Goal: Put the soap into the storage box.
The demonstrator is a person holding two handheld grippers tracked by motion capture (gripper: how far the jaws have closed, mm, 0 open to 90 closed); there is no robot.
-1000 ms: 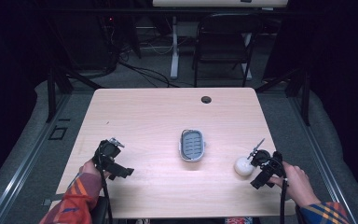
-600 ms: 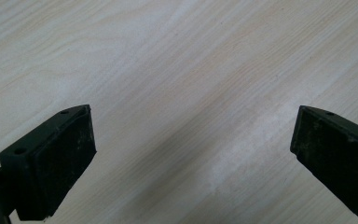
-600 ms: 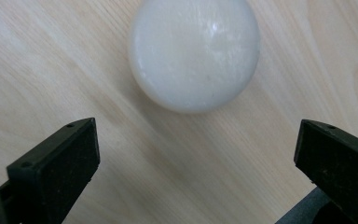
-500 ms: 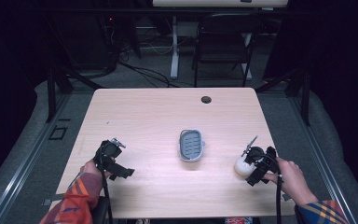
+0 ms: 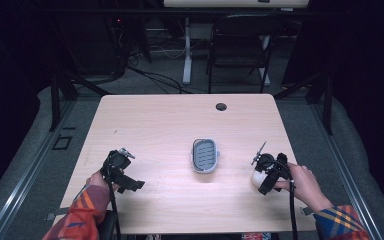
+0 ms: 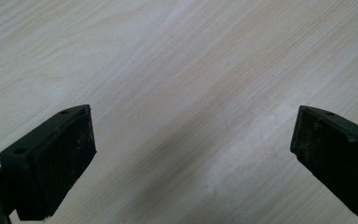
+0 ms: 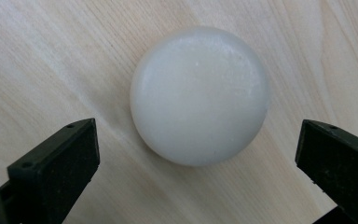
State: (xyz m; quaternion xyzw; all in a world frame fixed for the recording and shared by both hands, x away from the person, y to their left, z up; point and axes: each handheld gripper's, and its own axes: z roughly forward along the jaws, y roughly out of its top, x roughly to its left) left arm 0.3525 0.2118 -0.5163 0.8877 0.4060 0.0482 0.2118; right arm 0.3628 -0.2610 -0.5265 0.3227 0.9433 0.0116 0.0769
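A round white soap bar (image 7: 199,95) lies on the wooden table (image 5: 170,125) near its right front, partly under my right gripper (image 5: 261,175) in the high view. In the right gripper view that gripper (image 7: 200,163) is open, its jaws wide apart just short of the soap (image 5: 257,179), not touching it. A grey soap dish (image 5: 205,155) with a slatted blue-grey inside sits in the middle of the table. My left gripper (image 5: 122,170) hovers low at the left front; in its own view it (image 6: 196,158) stands open over bare wood.
A small round cable hole (image 5: 221,106) is near the table's far edge. A dark chair (image 5: 240,50) and a white desk leg (image 5: 186,50) stand on the floor beyond the table. Cables trail from both grippers toward the near edge.
My right gripper has moved left and slightly forward, closing in over the white soap. The left gripper has stayed in place.
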